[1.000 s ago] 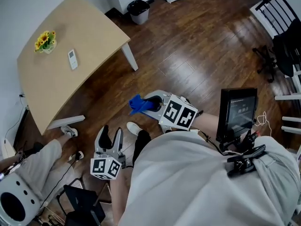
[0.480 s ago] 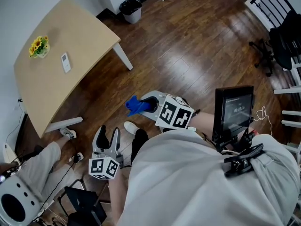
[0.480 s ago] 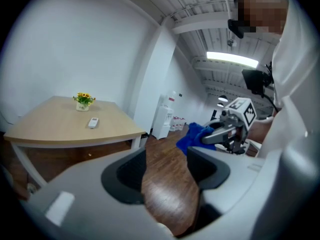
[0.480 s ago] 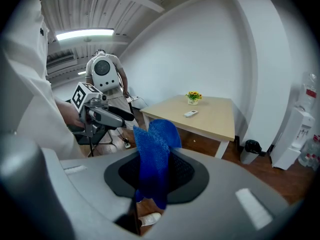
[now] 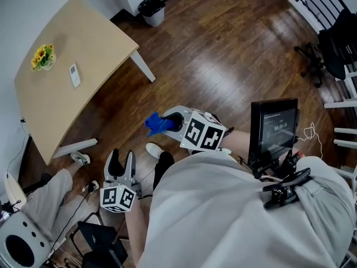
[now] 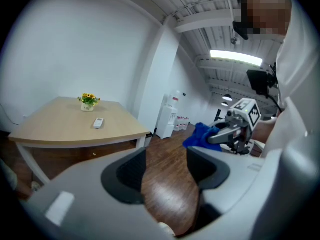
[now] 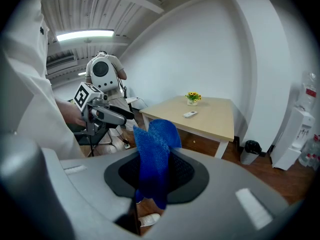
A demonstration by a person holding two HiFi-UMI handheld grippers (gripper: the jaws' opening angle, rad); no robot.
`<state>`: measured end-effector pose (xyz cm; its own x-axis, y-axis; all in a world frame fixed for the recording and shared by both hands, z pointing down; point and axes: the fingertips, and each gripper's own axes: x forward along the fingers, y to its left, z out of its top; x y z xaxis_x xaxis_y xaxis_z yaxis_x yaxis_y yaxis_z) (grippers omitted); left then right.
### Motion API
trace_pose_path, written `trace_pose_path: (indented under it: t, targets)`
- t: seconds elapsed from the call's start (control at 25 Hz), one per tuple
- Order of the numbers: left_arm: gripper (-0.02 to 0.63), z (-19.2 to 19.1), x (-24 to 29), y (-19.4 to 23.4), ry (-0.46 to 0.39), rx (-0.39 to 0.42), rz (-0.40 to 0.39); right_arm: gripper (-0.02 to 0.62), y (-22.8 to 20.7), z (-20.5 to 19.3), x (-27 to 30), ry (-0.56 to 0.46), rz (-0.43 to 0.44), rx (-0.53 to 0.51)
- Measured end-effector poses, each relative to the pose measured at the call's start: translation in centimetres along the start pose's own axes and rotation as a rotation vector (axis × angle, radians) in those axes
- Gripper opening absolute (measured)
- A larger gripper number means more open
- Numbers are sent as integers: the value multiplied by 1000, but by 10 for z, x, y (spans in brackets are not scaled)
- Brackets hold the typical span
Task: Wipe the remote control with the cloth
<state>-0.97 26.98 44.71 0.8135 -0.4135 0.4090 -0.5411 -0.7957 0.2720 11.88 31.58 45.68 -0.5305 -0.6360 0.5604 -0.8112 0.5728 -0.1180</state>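
1. Pale wooden worktop (image 5: 67, 110) on white legs, standing on a dark plank floor (image 5: 223, 54). It is the landmark for every entry below.
2. Small pot of yellow flowers (image 5: 43, 56): on the worktop, near its wall-side edge.
3. Slim white remote control (image 5: 73, 75): lying flat on the worktop, just beside the flowers, with nothing touching it.
4. Black waste bin (image 5: 152, 7): on the floor, past the worktop's far corner.
5. Your left tongs (image 6: 166, 168): off the worktop and well apart from it, over the floor. The jaws stand apart, with only floorboards showing between them.
6. Your right tongs (image 5: 174, 121): off the worktop, farther to its right than the left tongs. The jaws are clamped on entry 7.
7. Blue fuzzy cloth (image 7: 152, 159): bunched between the jaws of your right tongs, with a flap standing above them and a tail hanging below. It is well apart from the worktop and the remote control.
8. Black screen (image 5: 273, 128) at your waist: farthest to the right of the worktop.
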Motion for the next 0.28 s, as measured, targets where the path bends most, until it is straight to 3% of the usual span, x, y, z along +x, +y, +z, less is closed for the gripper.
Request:
trace_pose_path:
  t: [0.28]
  targets:
    - [276, 4, 2, -3, 27, 5, 8, 89, 0, 0, 3, 3, 1, -2]
